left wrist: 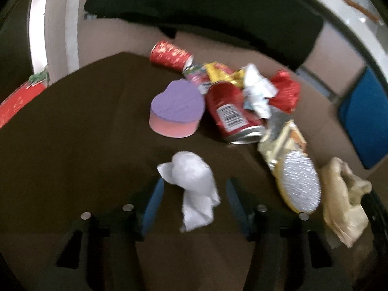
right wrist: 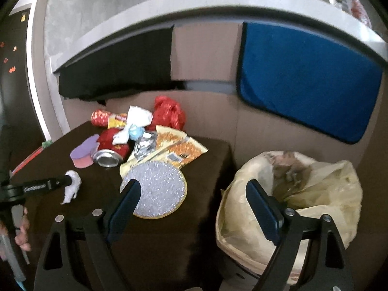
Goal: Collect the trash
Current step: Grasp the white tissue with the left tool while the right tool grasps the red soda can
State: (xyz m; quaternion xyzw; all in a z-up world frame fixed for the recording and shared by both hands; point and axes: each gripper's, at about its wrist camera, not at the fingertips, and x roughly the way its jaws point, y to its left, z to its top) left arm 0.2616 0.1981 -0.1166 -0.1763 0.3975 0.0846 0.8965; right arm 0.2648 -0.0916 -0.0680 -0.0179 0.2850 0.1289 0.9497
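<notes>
Left gripper (left wrist: 194, 194) sits low over the dark table (left wrist: 72, 145), jaws apart with a crumpled white tissue (left wrist: 194, 186) lying between the blue pads (left wrist: 152, 203). Neither pad looks pressed into it, so nothing is held yet. Right wrist view shows the same gripper from the side with the tissue at its tip; contact unclear there.

Risk one: tissue is light and loose. If the jaws close only on the trailing tail, the wad may slip out or unravel on the lift. Closing too high likely misses it altogether.

Further back, the purple heart sponge (left wrist: 177, 106) sits just beside the red can (left wrist: 230, 114) lying on its side. The can could roll if knocked, and it touches the rest of the pile: red tube (left wrist: 169, 54), crumpled white paper (left wrist: 257, 89), red wrapper (left wrist: 286, 92), orange snack packet (right wrist: 179, 145). One bump probably shifts several pieces or sends something off the far edge.

The silver round pad (right wrist: 155, 189) lies near the right side of the table, partly over a yellow wrapper.

Right gripper (right wrist: 194, 206) hangs wide open and empty, one finger over the silver pad, the other over the bin bag (right wrist: 303, 194). The bag sits off the table's right edge, mouth open, thin plastic slumped. Risk two: a dropped tissue may land on the folded rim or the floor if released short of the opening. The open right fingers could also snag the bag film and pull it shut.
</notes>
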